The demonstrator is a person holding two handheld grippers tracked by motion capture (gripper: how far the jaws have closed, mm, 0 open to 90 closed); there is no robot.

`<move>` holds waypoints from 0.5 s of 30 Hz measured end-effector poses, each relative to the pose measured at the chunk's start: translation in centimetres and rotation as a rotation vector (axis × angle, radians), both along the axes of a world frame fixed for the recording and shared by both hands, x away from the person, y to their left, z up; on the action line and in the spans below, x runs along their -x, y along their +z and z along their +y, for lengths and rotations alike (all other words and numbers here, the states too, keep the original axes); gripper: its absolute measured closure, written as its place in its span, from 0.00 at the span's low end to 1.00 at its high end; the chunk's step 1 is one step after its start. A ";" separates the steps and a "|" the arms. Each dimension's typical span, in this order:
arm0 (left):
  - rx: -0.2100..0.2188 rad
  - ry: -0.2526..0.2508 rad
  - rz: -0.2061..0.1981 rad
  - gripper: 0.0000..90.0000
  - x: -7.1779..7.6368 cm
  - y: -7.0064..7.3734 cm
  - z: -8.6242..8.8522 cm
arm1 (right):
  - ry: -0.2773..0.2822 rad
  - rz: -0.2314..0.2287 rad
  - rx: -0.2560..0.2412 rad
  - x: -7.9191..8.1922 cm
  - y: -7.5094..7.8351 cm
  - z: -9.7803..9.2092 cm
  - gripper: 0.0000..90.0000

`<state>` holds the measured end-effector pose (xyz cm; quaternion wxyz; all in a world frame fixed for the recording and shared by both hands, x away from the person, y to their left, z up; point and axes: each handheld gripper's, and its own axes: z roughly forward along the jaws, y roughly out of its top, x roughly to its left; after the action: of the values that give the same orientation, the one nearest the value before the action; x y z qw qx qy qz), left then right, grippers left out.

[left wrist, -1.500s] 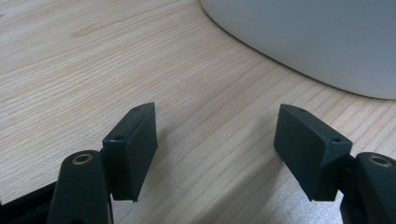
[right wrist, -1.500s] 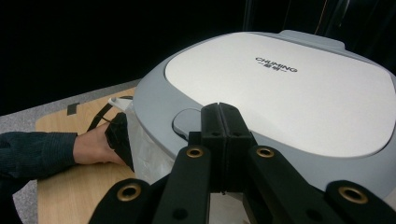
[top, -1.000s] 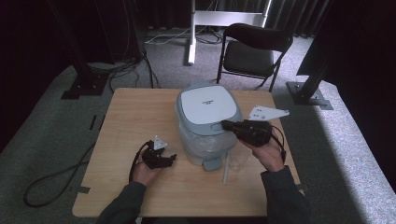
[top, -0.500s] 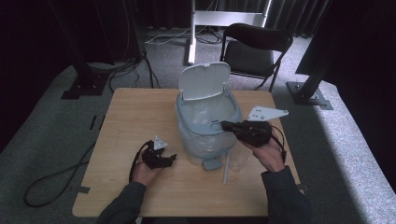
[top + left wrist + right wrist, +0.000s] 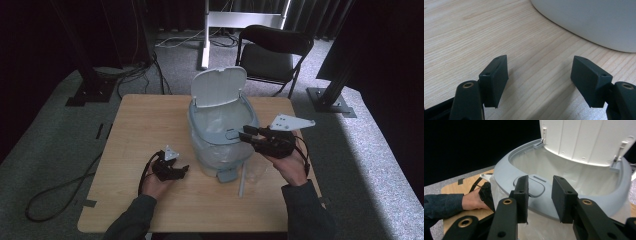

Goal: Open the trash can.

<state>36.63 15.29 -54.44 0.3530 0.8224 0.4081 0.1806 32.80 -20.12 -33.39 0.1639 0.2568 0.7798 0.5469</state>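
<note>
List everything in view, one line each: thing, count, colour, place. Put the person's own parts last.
Bin: one, pale grey, middle of the table, clear liner inside.
Lid: one, white, hinged up at the bin's far rim.
Cup: one, clear, on the table just right of the bin.
Rod: one, pale, lying by the cup.
Table: one, light wood.
Chair: one, black, behind the table.
Cables: several, black, on the grey floor at left.
Left hand-held gripper: one, black, open, low over the table left of the bin.
Right hand-held gripper: one, black, open, at the bin's front rim.
</note>
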 end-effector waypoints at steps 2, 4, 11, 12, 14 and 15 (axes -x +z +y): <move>0.000 0.000 0.000 0.34 0.0 0.0 0.0 | -0.010 -0.001 -0.002 0.1 0.1 -0.4 0.72; 0.000 0.000 0.000 0.34 0.0 0.0 0.0 | -0.018 -0.001 -0.004 0.3 0.1 -0.7 0.71; 0.001 0.000 0.001 0.34 0.0 0.0 0.0 | -0.059 0.000 -0.001 0.7 -0.2 -2.2 0.69; 0.000 0.000 0.000 0.34 0.0 0.0 0.0 | -0.066 0.005 -0.001 0.8 -0.3 -2.4 0.69; 0.001 0.000 0.000 0.34 0.0 0.0 0.0 | -0.071 0.009 -0.003 0.8 -0.6 -2.7 0.69; 0.001 0.000 0.000 0.34 0.0 0.0 0.0 | -0.076 0.011 -0.001 0.8 -0.7 -2.8 0.69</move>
<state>36.63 15.29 -54.44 0.3534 0.8221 0.4082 0.1806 32.01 -22.90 -34.09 0.1801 0.2896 0.7700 0.5393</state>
